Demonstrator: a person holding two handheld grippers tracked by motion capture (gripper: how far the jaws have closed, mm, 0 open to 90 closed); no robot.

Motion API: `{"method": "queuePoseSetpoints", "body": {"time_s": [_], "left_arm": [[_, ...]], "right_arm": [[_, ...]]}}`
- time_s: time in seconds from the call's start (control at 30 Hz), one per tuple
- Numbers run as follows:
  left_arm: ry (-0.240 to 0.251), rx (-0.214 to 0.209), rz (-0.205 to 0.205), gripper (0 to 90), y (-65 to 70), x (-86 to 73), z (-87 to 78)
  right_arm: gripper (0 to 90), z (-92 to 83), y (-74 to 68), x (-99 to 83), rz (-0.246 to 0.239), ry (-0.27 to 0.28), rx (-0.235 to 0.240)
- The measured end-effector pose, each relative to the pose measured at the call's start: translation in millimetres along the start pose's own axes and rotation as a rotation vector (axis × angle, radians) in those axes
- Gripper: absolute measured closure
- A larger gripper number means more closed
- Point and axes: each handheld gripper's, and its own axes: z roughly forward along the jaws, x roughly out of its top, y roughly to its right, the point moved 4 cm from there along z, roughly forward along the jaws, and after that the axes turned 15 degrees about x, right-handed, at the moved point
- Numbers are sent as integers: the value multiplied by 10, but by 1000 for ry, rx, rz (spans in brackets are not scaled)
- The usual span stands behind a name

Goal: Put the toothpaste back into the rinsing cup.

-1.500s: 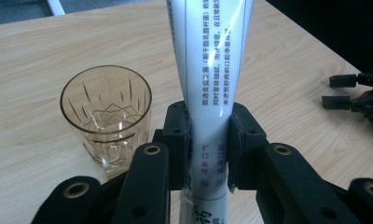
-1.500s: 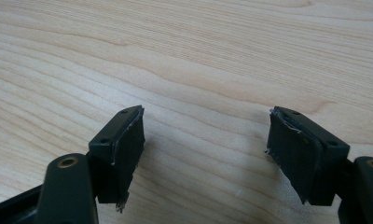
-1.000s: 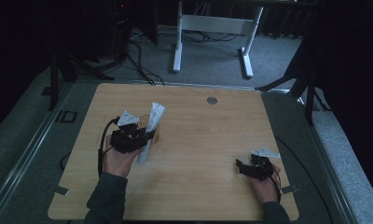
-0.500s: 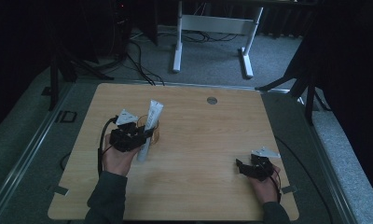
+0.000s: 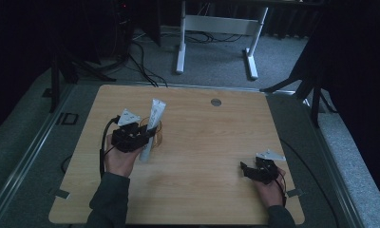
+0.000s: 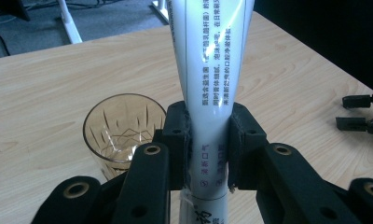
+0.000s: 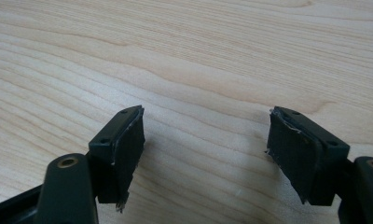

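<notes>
Currently on your table (image 5: 212,156): one white tube (image 6: 210,88), printed with dark text, pinched low on its body between the pads of your left gripper (image 6: 208,144); it stands nearly upright, its flat crimped end uppermost and its lower end out of sight below the jaws. One clear cut-pattern glass (image 6: 121,128), empty as far as can be seen, stands upright on the wood just beside the tube, on the left in the left gripper view; in the high view the tube (image 5: 152,126) rises in front of the glass (image 5: 152,133), and whether the two touch cannot be told. One right gripper (image 7: 205,149), jaws spread wide with nothing between them, rests low over bare wood at the near right corner, well apart from both items (image 5: 259,171). Status, as a judgement: the pick-up of the tube looks complete and the grip looks secure, both pads pressing into its sides. Outstanding: the tube is not yet inside the glass, so you likely have to lift it over the rim and lower it in, then release. Your right gripper has no part in hand yet; it could steady the glass if the tube nudges it.
</notes>
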Motion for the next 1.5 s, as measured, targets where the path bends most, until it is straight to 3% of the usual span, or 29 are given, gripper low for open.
{"method": "queuePoseSetpoints", "body": {"time_s": [0.8, 1.5], "left_arm": [[46, 28, -9, 720, -67, 77, 52], [88, 38, -46, 719, -181, 193, 65]], "right_arm": [[271, 0, 0, 0, 0, 0, 0], [271, 0, 0, 0, 0, 0, 0]]}}
